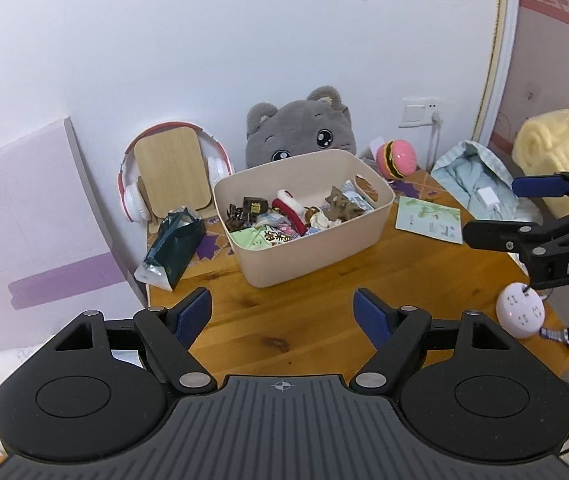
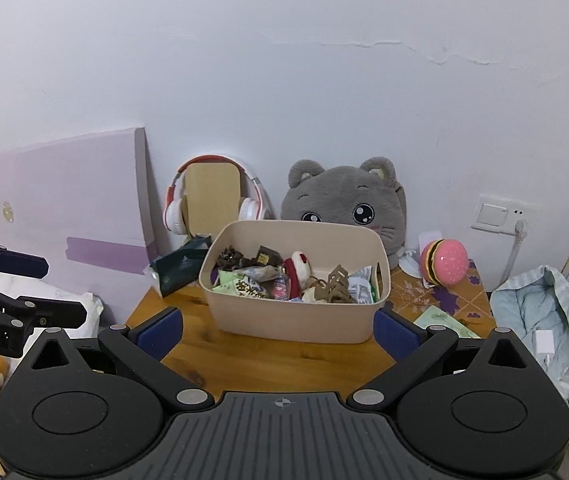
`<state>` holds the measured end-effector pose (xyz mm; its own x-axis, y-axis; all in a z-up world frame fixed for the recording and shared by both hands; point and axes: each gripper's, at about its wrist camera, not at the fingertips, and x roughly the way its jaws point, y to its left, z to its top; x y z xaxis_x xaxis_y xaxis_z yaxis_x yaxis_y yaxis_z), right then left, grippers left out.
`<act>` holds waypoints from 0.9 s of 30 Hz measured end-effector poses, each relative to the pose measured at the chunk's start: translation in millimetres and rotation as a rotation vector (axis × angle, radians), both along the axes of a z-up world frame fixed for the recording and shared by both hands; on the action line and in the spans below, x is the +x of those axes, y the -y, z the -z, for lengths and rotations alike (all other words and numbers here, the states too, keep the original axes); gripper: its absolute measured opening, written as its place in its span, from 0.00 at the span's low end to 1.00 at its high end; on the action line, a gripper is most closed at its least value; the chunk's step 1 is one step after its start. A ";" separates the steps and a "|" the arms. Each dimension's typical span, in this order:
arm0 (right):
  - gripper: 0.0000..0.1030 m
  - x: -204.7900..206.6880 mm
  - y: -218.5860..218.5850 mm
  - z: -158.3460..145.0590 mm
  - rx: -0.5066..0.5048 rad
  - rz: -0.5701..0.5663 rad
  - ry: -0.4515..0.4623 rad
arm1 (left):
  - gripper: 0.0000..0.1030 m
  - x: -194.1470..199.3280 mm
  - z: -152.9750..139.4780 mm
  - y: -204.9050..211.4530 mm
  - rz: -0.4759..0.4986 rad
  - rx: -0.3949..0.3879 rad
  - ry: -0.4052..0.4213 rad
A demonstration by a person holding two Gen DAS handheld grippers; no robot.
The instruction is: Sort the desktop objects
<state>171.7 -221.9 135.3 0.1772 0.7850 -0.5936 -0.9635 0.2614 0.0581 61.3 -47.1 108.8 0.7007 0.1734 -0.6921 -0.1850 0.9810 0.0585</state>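
- Grippers: left gripper [image 1: 280, 314] has its 2 blue-padded fingers spread wide, nothing between them, above the near part of the wooden table [image 1: 304, 312]. Right gripper [image 2: 278, 330] is likewise spread and holds nothing, facing the near wall of the bin.
- Beige bin [image 1: 324, 256] stands on the table's middle toward the far edge, filled with small packets, a red-and-white plush piece and brown cut-out pieces.
- Green booklet [image 1: 430, 220] lies flat just right of the bin, toward the right edge.
- Dark green pouch [image 1: 172, 248] lies at the left edge, beside the bin.
- Round white power socket [image 1: 520, 310] sits at the near right corner.
- Far edge: headphones [image 1: 136, 196] on a wooden stand, grey cat plush [image 1: 300, 128] behind the bin, burger toy [image 1: 398, 158] at the far right corner.
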 end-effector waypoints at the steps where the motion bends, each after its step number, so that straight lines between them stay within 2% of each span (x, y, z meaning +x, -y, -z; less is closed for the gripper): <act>1: 1.00 -2.6 5.9 -2.1 0.001 -0.001 0.001 | 0.77 -6.2 -1.1 2.5 0.002 -0.005 0.002; 5: 1.00 -12.3 27.5 -8.6 -0.004 -0.001 0.005 | 0.77 -28.9 -5.4 11.3 0.019 -0.035 -0.004; 16: 1.00 -37.8 78.7 -24.6 -0.016 -0.029 0.034 | 0.77 -80.4 -18.6 30.7 0.058 -0.031 -0.022; 22: 1.00 -41.4 99.5 -24.3 -0.029 -0.026 0.028 | 0.77 -106.1 -20.2 37.1 0.068 -0.035 -0.040; 27: 1.00 -44.8 114.7 -22.6 -0.047 -0.022 0.058 | 0.77 -120.8 -20.6 41.8 0.070 -0.034 -0.054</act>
<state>126.9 -336.6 157.9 0.1956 0.7607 -0.6190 -0.9703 0.2417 -0.0096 -59.5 -88.9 129.4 0.6718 0.1015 -0.7338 -0.1139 0.9929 0.0331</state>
